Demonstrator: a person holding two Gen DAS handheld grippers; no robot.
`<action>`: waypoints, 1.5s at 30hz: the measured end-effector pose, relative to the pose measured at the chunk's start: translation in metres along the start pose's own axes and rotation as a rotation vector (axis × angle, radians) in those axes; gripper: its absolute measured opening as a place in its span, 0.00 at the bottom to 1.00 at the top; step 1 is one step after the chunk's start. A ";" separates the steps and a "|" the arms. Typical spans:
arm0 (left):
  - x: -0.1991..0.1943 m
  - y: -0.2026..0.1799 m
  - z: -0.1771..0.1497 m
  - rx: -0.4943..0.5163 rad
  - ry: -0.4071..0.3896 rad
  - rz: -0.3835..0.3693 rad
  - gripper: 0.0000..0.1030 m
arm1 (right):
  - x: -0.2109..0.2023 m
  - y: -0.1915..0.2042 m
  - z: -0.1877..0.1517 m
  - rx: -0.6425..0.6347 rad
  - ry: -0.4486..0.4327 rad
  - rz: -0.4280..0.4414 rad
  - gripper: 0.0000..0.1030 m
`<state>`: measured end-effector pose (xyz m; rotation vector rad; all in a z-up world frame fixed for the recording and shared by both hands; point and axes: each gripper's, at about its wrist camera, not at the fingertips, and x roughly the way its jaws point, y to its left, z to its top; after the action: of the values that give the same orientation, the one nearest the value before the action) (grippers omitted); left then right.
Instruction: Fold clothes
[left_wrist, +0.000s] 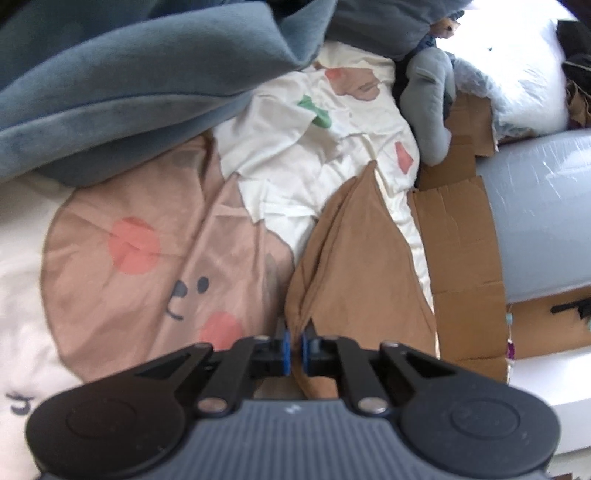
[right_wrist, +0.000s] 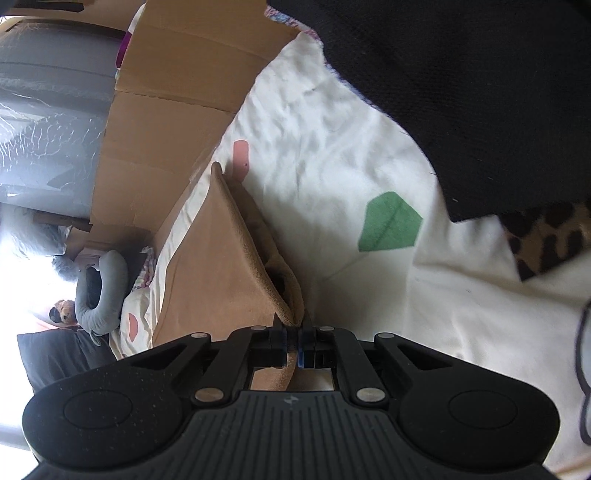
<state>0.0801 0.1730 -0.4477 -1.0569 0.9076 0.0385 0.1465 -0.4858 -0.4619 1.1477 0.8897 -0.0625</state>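
Here the brown garment (left_wrist: 354, 258) is pinched between both grippers' fingers (left_wrist: 285, 345).

Matt tan cloth garment (left_wrist: 354, 258) at centre; plush blue blanket (left_wrist: 129, 74) upper left; dull corrugated cardboard (left_wrist: 461, 251) right; glossy grey plastic wrap (left_wrist: 546, 206) far right.

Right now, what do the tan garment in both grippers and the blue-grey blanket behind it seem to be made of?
Tan garment: thin, smooth, matte woven or fine-knit fabric, it seems; it drapes in soft creases, and its underside looks suede-like in the right wrist view. Blue-grey blanket: thick plush fleece, probably; fuzzy nap and fat rounded folds.
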 end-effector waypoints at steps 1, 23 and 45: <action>-0.003 0.000 -0.002 -0.002 0.003 0.003 0.06 | -0.002 -0.001 -0.001 -0.002 0.001 -0.006 0.03; 0.002 0.021 -0.016 -0.033 0.044 0.063 0.06 | -0.009 -0.013 -0.005 -0.014 -0.024 -0.229 0.12; -0.006 0.004 -0.011 0.004 0.029 0.001 0.06 | 0.031 0.103 -0.042 -0.550 -0.069 -0.226 0.12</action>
<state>0.0681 0.1693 -0.4487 -1.0559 0.9341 0.0220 0.1912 -0.3935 -0.4078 0.5294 0.8985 -0.0382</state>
